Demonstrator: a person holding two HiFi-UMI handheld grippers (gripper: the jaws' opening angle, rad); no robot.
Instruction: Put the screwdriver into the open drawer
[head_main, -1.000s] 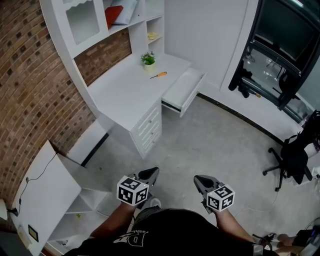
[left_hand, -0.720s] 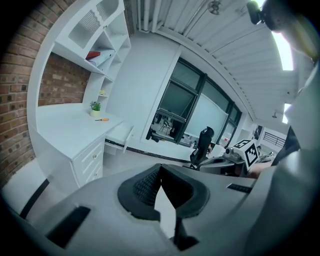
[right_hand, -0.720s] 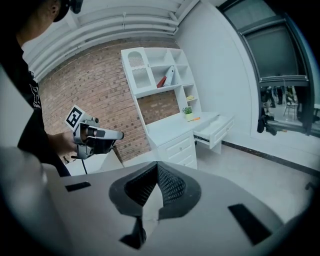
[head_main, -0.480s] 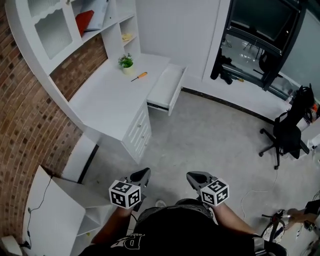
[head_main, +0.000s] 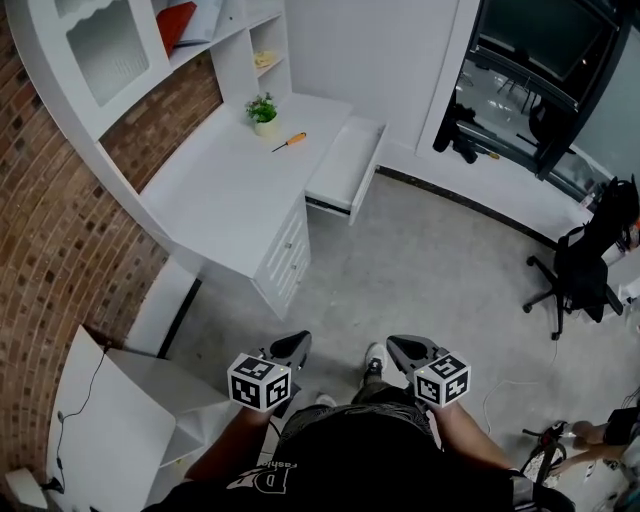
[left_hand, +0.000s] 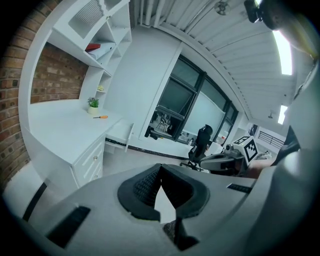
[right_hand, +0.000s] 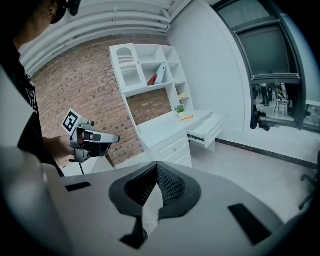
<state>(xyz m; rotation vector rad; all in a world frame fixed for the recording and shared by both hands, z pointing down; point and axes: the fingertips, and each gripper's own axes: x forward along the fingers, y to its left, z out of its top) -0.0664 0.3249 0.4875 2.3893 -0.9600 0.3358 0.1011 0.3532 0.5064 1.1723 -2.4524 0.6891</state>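
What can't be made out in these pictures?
Screwdriver: too small in every view to show its tip.
Drawer: its own walls hide the inside in both gripper views.
Yellow shelf item: too small to identify in the head view.

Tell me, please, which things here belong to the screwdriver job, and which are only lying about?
Belong to the job:
orange-handled screwdriver, on the desk
open drawer

Just lying about:
potted plant
office chair
red item
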